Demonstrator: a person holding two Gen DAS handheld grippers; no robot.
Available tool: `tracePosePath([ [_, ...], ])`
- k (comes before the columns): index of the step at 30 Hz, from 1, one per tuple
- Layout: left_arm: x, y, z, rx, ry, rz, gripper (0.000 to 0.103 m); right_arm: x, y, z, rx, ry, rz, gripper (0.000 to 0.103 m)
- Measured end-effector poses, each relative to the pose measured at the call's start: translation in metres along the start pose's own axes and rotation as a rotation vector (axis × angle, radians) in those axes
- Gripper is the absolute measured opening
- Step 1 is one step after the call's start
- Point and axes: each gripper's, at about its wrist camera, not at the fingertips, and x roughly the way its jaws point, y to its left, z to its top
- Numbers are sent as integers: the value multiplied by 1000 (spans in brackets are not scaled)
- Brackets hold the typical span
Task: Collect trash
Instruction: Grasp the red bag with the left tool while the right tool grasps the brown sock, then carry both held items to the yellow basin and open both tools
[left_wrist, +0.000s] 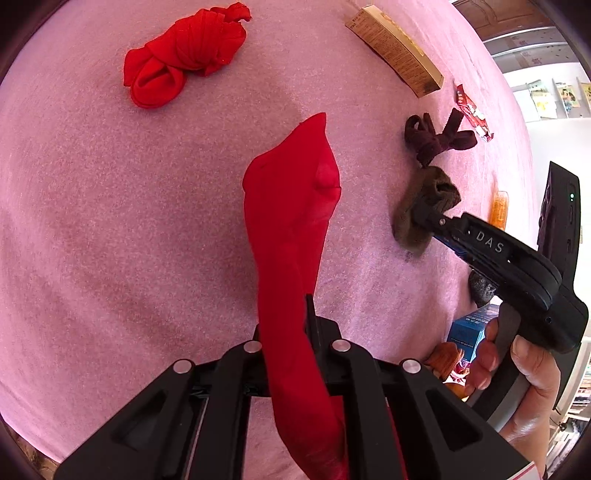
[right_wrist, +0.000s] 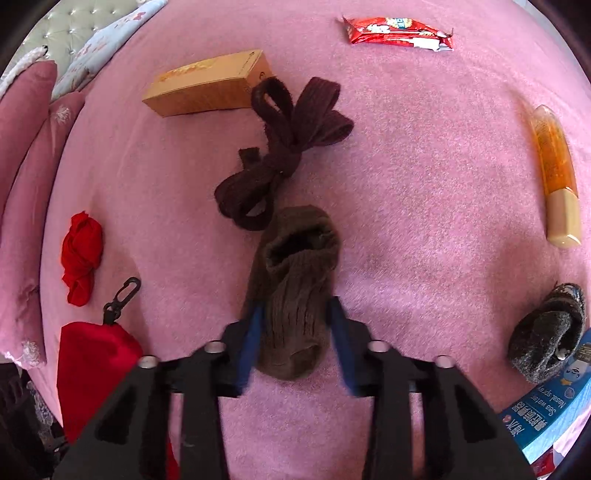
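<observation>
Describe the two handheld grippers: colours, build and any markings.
Both are matte black linkage frames with silver rivets. The right gripper has blue finger pads; its body reads "DAS" in pale letters, with a small green light behind. The left gripper has thin black fingers.

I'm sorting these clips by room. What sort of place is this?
Probably a bedroom: a pink blanket spread like a bed cover, pillows along a tufted headboard, and socks scattered about.

The right hand-held gripper (left_wrist: 424, 214) is matte black plastic with "DAS" in pale letters, blue finger pads (right_wrist: 251, 343) and round silver rivets on its linkage; a bare hand (left_wrist: 532, 373) grips its handle.
</observation>
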Motion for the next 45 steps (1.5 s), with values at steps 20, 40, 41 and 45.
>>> tracePosePath([
  [20, -86, -68, -102, 379, 109, -47, 7, -179, -15, -167, 157, -165, 140, 9],
  [40, -26, -266, -315, 871, 312, -43, 7, -286, -228, -425, 633, -301, 9, 9],
  [41, -19, -277, -328, 889, 326, -45, 7, -290, -240, -442, 660, -298, 0, 9],
  [45, 9, -315, -386, 971, 386, -51, 7, -301, -281, -505, 757, -298, -38, 9],
])
